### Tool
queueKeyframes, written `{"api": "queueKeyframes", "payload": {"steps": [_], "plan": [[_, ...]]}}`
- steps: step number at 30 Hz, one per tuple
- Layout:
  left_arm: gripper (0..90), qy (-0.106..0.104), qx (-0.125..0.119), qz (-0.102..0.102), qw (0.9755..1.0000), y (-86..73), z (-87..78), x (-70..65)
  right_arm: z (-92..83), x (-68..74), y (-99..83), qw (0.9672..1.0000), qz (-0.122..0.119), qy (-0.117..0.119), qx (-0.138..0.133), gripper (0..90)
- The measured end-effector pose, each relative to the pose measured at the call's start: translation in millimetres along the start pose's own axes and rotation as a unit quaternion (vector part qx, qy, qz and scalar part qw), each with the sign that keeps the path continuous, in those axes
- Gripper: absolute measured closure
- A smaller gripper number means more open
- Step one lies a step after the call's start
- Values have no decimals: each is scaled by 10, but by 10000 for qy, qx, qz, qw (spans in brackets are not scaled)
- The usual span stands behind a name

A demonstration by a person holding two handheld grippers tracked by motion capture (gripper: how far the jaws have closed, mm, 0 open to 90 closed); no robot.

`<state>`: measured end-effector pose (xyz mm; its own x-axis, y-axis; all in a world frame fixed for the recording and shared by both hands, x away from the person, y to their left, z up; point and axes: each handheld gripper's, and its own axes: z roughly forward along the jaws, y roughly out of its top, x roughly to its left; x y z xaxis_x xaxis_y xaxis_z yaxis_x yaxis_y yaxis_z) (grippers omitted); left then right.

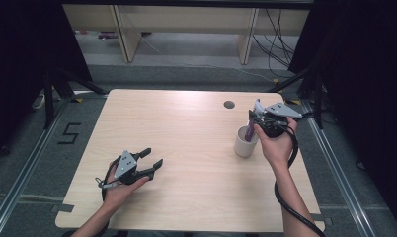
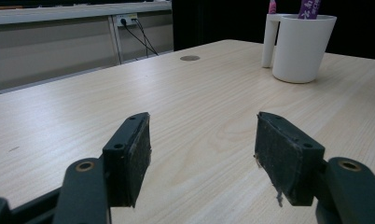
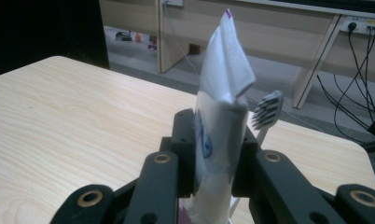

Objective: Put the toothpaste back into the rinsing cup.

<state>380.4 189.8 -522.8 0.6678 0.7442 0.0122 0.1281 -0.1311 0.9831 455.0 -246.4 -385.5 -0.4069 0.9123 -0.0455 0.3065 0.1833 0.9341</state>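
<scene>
A white cup (image 1: 245,143) stands on the right side of the wooden table (image 1: 186,128). My right gripper (image 1: 259,118) is just above it, shut on a white and purple tube (image 1: 251,129) whose lower end dips into the cup. In the right gripper view the tube (image 3: 223,102) stands pinched between the jaws of this gripper (image 3: 216,154), and a toothbrush head (image 3: 267,109) rises behind it. My left gripper (image 1: 153,156) rests low at the table's front left, open with nothing in it. In its own view the left gripper (image 2: 202,149) faces the far-off cup (image 2: 300,46).
A round cable hole (image 1: 229,104) lies in the table near its back edge. Dark curtains flank both sides, and desk legs and cables stand on the floor behind. A floor marking "5" (image 1: 69,133) lies at the left.
</scene>
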Motion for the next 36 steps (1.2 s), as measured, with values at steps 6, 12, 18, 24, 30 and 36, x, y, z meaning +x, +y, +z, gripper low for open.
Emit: {"api": "queueKeyframes", "payload": {"steps": [6, 12, 18, 24, 30, 36], "plan": [[358, -2, -1, 2, 10000, 0, 0, -1, 27, 3, -44, 10000, 34, 17, 39, 774], [358, -2, 3, 9, 10000, 0, 0, -2, 66, 3, -116, 10000, -6, 11, 98, 774], [357, -2, 4, 4, 10000, 0, 0, -1, 130, 1, -197, 9999, -55, 10, 98, 773], [357, -3, -3, 0, 10000, 0, -1, -1, 161, 12, -249, 9999, -12, -56, 150, 773], [357, -8, -3, 7, 10000, 0, -1, -2, 195, -12, -304, 9998, -124, -14, 172, 772], [357, -16, -1, 11, 10000, -1, 0, -3, 186, -1, -319, 9998, -37, -56, 163, 767]]}}
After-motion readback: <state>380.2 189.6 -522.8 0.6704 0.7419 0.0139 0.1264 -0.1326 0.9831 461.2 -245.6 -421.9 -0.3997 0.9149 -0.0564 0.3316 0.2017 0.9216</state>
